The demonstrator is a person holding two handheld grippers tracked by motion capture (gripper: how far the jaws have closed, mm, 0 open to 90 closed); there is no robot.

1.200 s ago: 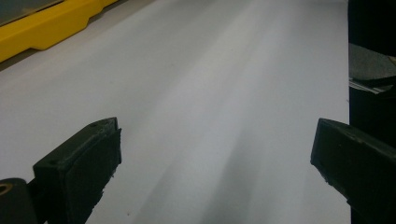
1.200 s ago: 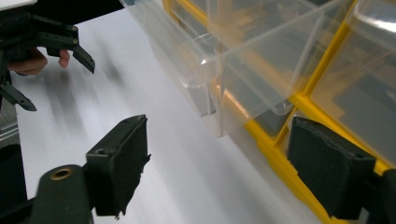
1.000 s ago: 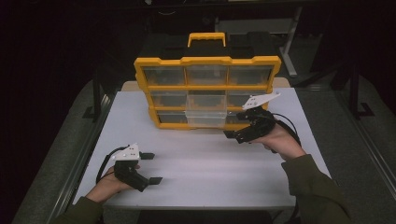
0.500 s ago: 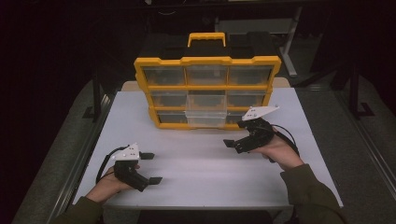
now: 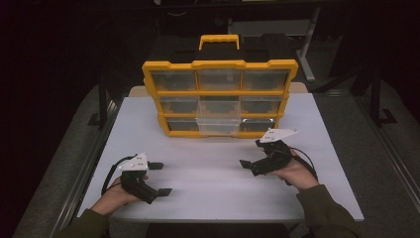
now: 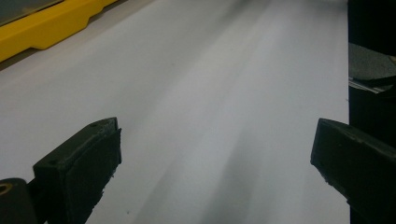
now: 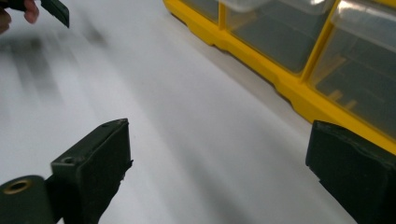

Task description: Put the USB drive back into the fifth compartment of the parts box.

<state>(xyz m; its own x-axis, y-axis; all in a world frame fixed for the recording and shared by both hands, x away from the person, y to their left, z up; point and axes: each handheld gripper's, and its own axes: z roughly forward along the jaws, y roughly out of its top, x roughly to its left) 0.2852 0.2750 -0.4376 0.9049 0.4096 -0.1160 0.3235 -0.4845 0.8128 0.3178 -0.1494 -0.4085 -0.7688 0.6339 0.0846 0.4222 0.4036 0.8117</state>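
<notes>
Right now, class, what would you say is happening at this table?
A person sits at a white table with a two-jaw gripper in each hand. The left gripper and right gripper are both open and hold nothing. Ahead stands a yellow drawer organizer; its bottom middle drawer juts out slightly. Neither gripper touches it.

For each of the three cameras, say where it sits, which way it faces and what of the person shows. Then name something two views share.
High view: above the person's side, looking forward and down at the yellow drawer cabinet; both forearms, left gripper, right gripper.
Left gripper view: rides the left gripper, facing across the white table.
Right gripper view: rides the right gripper, facing the cabinet's lower drawers.
Shared: the cabinet's yellow base.
</notes>
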